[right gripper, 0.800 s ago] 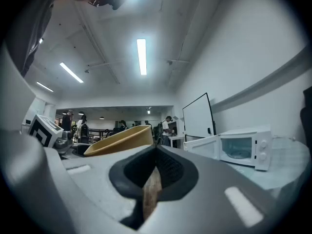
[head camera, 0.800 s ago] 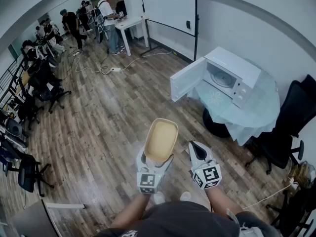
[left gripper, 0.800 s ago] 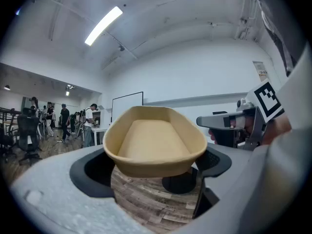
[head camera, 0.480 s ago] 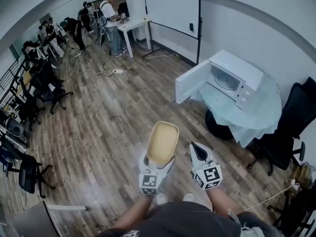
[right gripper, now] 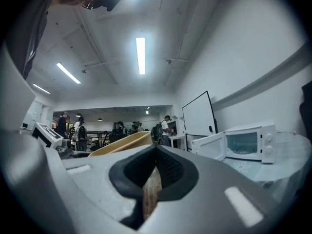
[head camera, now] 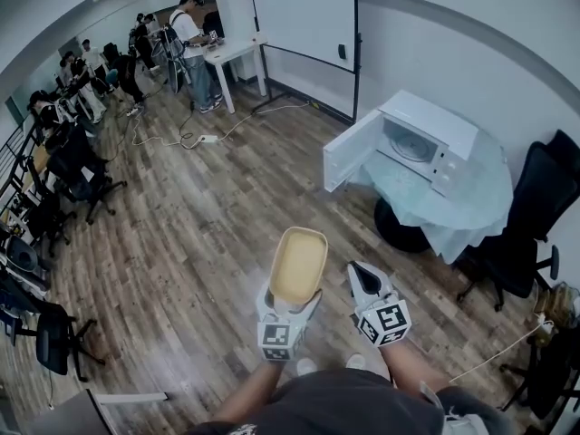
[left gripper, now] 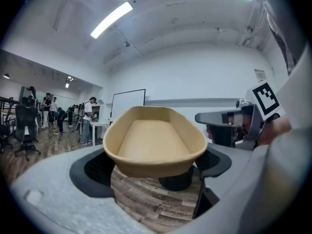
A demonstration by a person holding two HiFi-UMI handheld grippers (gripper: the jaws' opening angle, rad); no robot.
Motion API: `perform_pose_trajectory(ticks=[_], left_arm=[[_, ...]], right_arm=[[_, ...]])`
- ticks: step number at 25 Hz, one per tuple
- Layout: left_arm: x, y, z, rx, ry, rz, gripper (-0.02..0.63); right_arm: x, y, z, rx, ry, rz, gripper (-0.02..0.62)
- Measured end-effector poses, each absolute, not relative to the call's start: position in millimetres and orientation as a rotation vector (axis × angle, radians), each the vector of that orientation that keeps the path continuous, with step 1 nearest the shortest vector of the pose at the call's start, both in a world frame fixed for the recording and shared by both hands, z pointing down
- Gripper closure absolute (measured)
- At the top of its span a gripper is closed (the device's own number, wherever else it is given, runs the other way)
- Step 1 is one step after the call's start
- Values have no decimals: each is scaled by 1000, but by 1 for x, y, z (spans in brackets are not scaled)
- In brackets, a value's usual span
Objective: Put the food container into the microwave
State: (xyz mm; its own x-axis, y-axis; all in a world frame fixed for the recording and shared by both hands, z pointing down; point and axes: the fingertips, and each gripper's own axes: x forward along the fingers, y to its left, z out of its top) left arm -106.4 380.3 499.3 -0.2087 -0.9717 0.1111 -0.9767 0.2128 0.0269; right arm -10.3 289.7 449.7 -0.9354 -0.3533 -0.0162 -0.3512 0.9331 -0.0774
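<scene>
An empty tan oval food container [head camera: 298, 265] is held out in front of me, level, with my left gripper [head camera: 290, 304] shut on its near end. In the left gripper view the food container [left gripper: 154, 146] fills the middle between the two dark pads. My right gripper [head camera: 362, 279] hangs just right of it, shut and holding nothing; its jaws meet in the right gripper view [right gripper: 155, 172]. The white microwave [head camera: 421, 143] stands on a round table at the far right, its door [head camera: 352, 149] swung wide open toward me. The cavity looks bare.
The round table [head camera: 471, 208] carries a pale blue cloth. A black office chair [head camera: 526, 234] stands at its right. Wood floor lies between me and the microwave. A whiteboard [head camera: 304, 16] and people at desks are at the back left, a cable on the floor.
Both grippers and the container keep their place in front of me. The view has shifted slightly, and the microwave sits a little closer and lower in the head view.
</scene>
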Motion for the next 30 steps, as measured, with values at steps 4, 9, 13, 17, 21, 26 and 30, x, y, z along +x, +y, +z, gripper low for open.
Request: perform_pose_trajectory(ticks=[4,9,13,17,21,26,30], left_arm=[[-119,390,500,1932,-2342,64,86],[-136,394,499,1940,-2329,60,86],[-138,385,503,1953,-2321,52,86],[-142,369,505,1967,-2313,56,86],[-142,343,505,1979,-2296,65,86],[-140,303,503,1996,-2280,79,86],[-141,269,502,2001,-2281,91,84]], right_arm=[[-20,301,448,-600,3039,-122,594],[-36,316,451,-599,3066,-117,594],[-37,309,457,-603,3091,-104,594],[-40,292,457,-632,3081,-104,594],[-37,266,456,-652,3070,-100,594],[-33,225,457,-685,3057,-118,594],[-33,188,459,-695,3054,-124,594]])
